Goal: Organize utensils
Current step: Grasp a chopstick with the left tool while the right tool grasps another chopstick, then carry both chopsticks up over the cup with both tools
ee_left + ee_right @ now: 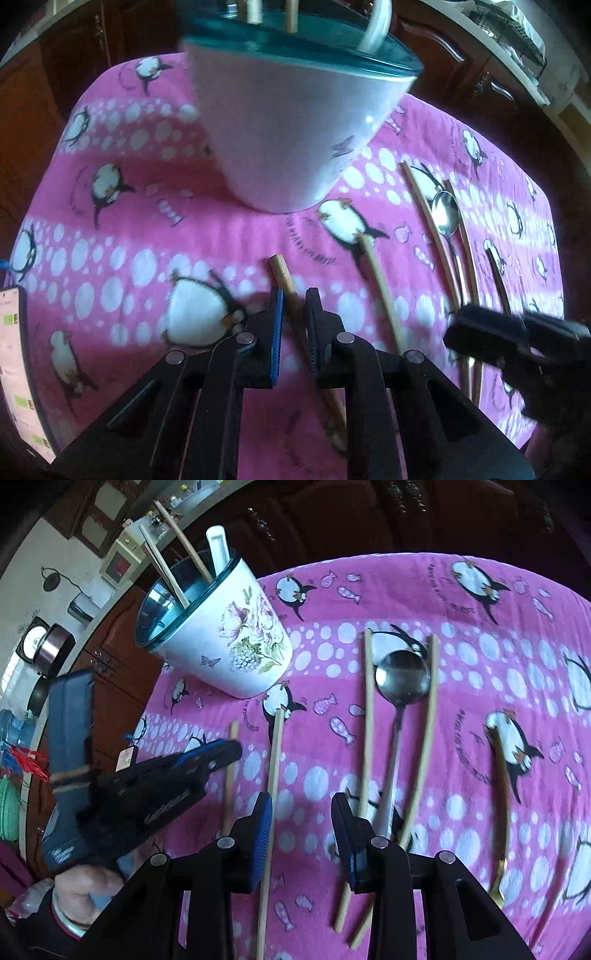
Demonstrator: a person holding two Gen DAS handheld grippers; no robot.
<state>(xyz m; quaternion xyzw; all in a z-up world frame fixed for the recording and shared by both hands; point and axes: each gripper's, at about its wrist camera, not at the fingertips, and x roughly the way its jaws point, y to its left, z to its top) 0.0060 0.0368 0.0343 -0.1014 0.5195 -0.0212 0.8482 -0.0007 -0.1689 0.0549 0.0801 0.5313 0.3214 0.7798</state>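
Still blurry in spots: the left-wrist view smears the holder (291,133) and cuts off its top, so only stubs of two chopsticks and a white spoon handle show above the teal rim; the right gripper (524,332) there is a dark blur, fingers unreadable. In the right-wrist view the right gripper (303,834) sits with its blue pads apart, nothing between them; one chopstick (271,801) passes just beside its left pad. The left gripper (294,325) straddles a wooden chopstick (284,284) lying on the pink penguin cloth (110,229); pads look nearly touching it, but I can't tell whether it's actually clamped. From the right wrist, the left gripper (218,751) reaches in from the cloth's left edge, tilted down, over that chopstick (232,760), the person's hand (85,882) gripping its handle. The floral holder (225,635) stands near the far left corner. Metal spoon (400,690) lies between two more chopsticks, mid-cloth. A gold-handled utensil (504,812) lies toward the right edge, its head hard to make out.
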